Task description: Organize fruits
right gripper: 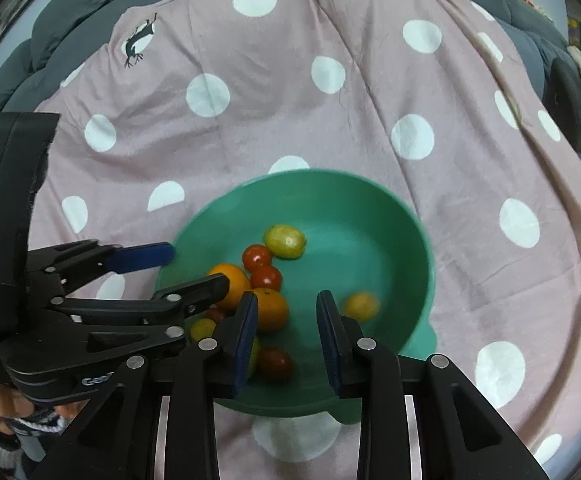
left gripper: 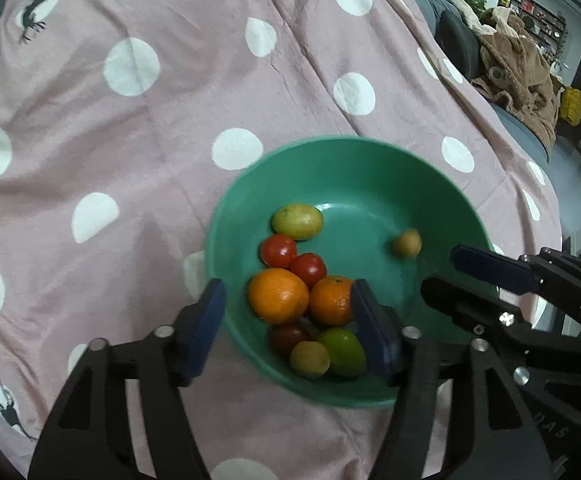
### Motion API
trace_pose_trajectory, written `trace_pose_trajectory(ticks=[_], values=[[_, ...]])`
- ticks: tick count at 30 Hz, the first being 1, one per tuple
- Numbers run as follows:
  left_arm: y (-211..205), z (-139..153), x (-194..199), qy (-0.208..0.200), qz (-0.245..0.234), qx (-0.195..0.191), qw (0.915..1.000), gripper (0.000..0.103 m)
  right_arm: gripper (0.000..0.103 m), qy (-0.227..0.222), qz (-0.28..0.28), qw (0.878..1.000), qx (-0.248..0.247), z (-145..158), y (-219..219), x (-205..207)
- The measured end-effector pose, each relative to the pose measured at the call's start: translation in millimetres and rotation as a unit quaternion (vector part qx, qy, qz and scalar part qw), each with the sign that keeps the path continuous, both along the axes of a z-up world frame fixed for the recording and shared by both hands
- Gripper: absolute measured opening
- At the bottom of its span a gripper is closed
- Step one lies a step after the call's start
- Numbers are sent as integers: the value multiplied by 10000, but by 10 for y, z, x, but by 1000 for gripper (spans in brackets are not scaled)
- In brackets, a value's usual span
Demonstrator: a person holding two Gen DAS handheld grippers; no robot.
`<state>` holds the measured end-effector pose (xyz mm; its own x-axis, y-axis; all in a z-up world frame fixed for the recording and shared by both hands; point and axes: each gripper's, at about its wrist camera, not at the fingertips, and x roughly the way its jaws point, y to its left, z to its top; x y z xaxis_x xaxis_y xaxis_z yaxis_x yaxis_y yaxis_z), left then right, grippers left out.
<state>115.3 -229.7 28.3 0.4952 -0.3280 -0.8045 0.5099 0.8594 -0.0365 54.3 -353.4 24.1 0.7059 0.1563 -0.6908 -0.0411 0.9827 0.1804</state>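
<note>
Green bowl [left gripper: 370, 168], round and deep, set on a pink bedspread with white polka dots [left gripper: 138, 128], directly ahead of and below both grippers. Contents, clustered toward the left gripper's side of the bowl: two oranges, the larger [left gripper: 278, 295] touching the smaller [left gripper: 331, 300]; two red tomatoes [left gripper: 278, 250] touching each other just beyond the oranges; one yellow-green oval fruit [left gripper: 297, 221] at the far end of the cluster; nearest the left gripper, a dark red tomato [left gripper: 286, 338], a small brownish-yellow fruit [left gripper: 309, 358] and a green lime-like fruit [left gripper: 344, 351], packed together. One small yellow round fruit [left gripper: 407, 243], blurred, lies apart from the cluster on the bowl's inner slope, just beyond the right gripper's fingertips. Surroundings: grey sofa cushions [right gripper: 74, 4] past the bedspread's far edge; a brown plush garment [left gripper: 518, 64] heaped to the far right. Left gripper [left gripper: 290, 328]: jaws wide apart, holding nothing, one blue-padded finger outside the bowl's rim, the other over the interior beside the smaller orange. Right gripper [right gripper: 286, 332]: jaws parted, empty, both fingers above the bowl's near side, one pad partly hiding the green fruit. The two grippers sit close side by side, angled toward each other over the bowl.
</note>
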Motion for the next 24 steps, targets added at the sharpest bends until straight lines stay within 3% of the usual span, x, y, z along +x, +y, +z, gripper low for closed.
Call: trace_pose_trajectory(ticks=[4,6,9,13,14,16,20,24], values=[[106,140,-11,40,197,8,9998,86,51,-74,-38,10000,-13,131,-21,-30],[160,204,-22,99,257,18,9996,90,54,-81,-12,10000,-56,217,-18,-43],[216,305,-60,48,391,83,9992,91,55,-56,11,9999,-162,314,1,-48],[268,402,-80,148,527,60,9985,101,56,43,20,9999,-145,410,7,-49],[266,427,-75,167,638,201,9976,102,56,104,22,9999,-126,429,5,-41],[268,459,-80,130,706,287,9970,102,57,238,1,9996,-168,461,5,-32],[304,533,-67,253,691,92,9972,102,57,281,100,9993,-239,568,11,-48],[286,607,-61,196,750,230,9967,102,57,340,206,9989,-245,665,5,-50]])
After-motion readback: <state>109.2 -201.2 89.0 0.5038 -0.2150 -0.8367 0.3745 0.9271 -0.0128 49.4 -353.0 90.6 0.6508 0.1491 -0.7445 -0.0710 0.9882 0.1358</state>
